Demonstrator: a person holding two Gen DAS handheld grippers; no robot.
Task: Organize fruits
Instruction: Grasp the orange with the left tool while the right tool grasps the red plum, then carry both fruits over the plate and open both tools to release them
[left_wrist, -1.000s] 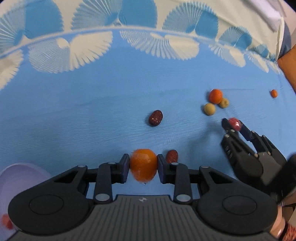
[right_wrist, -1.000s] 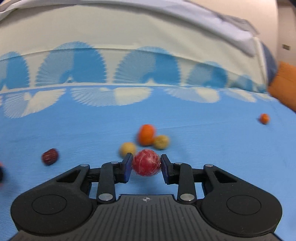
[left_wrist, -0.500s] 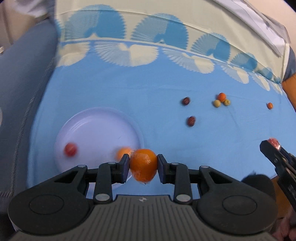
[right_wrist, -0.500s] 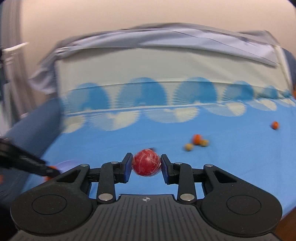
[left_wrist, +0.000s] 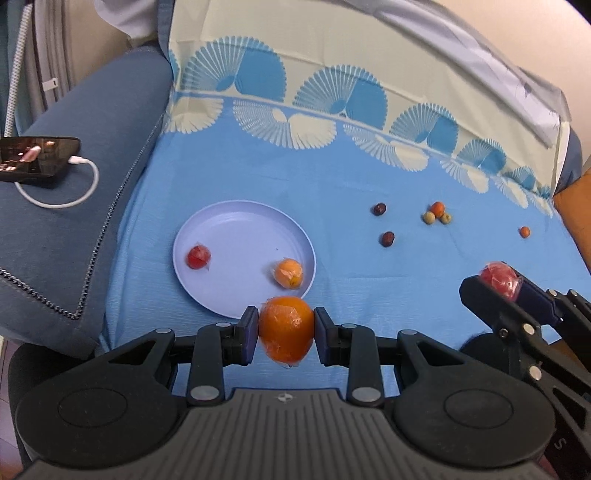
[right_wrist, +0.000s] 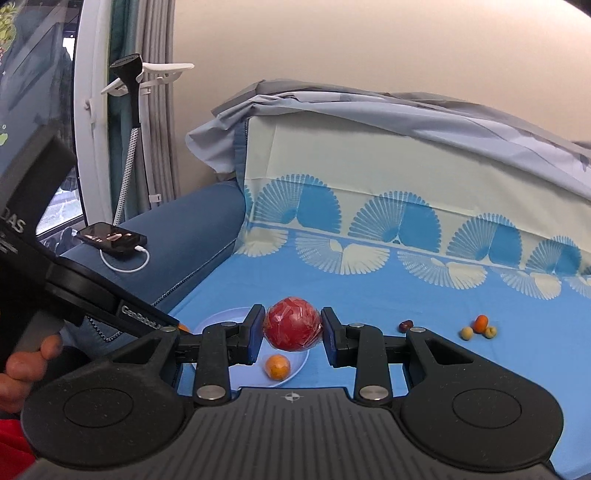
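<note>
My left gripper (left_wrist: 285, 329) is shut on a wrapped orange (left_wrist: 286, 328), held just above the near rim of the pale lilac plate (left_wrist: 229, 295). On the plate lie a red fruit (left_wrist: 198, 257) and a small orange (left_wrist: 289, 272). My right gripper (right_wrist: 291, 329) is shut on a wrapped red fruit (right_wrist: 292, 328); in the left wrist view that fruit (left_wrist: 499, 278) shows at the right, well off the plate. From the right wrist the plate (right_wrist: 218, 318) with the small orange (right_wrist: 277, 366) lies below the fingers.
Loose on the blue cloth: two dark red fruits (left_wrist: 379, 209) (left_wrist: 388, 239), a cluster of an orange and two yellowish ones (left_wrist: 437, 213), a lone small orange (left_wrist: 524, 232). A phone on a white cable (left_wrist: 37, 158) rests on the sofa arm at left. A hand (right_wrist: 26, 363) holds the left gripper.
Both grippers have risen and swung left from the loose fruit toward the plate, each keeping its fruit. The plate, phone and sofa arm have come into full view.
</note>
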